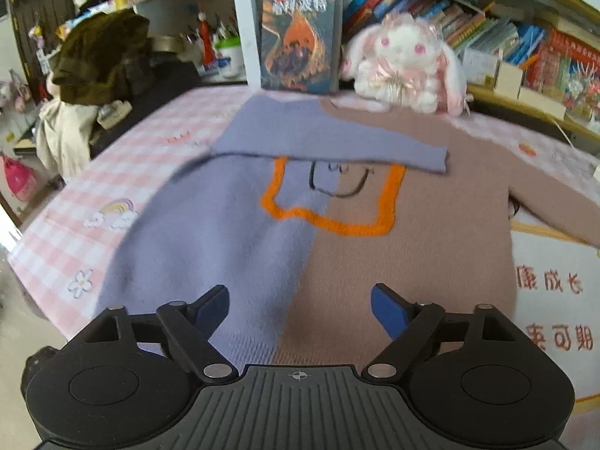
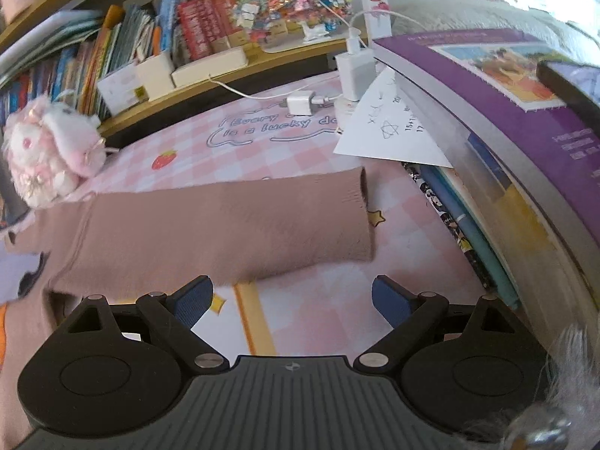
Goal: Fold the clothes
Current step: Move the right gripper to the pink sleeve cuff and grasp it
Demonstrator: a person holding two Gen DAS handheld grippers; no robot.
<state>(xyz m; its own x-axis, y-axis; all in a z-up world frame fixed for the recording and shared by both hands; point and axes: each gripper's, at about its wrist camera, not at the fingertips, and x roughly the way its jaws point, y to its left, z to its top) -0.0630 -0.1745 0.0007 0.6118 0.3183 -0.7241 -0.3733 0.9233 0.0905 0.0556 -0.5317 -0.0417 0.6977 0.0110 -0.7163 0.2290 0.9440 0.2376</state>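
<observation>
A two-tone sweater (image 1: 262, 232), lilac on its left half and brown on its right, lies flat on the pink checked cloth (image 1: 75, 232). Its lilac sleeve (image 1: 337, 142) is folded across the chest over an orange outline. My left gripper (image 1: 300, 307) hovers over the hem, open, with nothing between its blue pads. In the right wrist view the brown sleeve (image 2: 232, 221) stretches out flat, cuff toward the books. My right gripper (image 2: 292, 300) stands open just short of the sleeve's near edge, holding nothing.
A white and pink plush rabbit (image 1: 405, 63) and an upright book (image 1: 300, 33) stand behind the collar. A stack of books (image 2: 506, 150), a white paper (image 2: 393, 127) and chargers (image 2: 352, 71) crowd the right side. Shelves of books run along the back. A chair with clothes (image 1: 97, 60) is left.
</observation>
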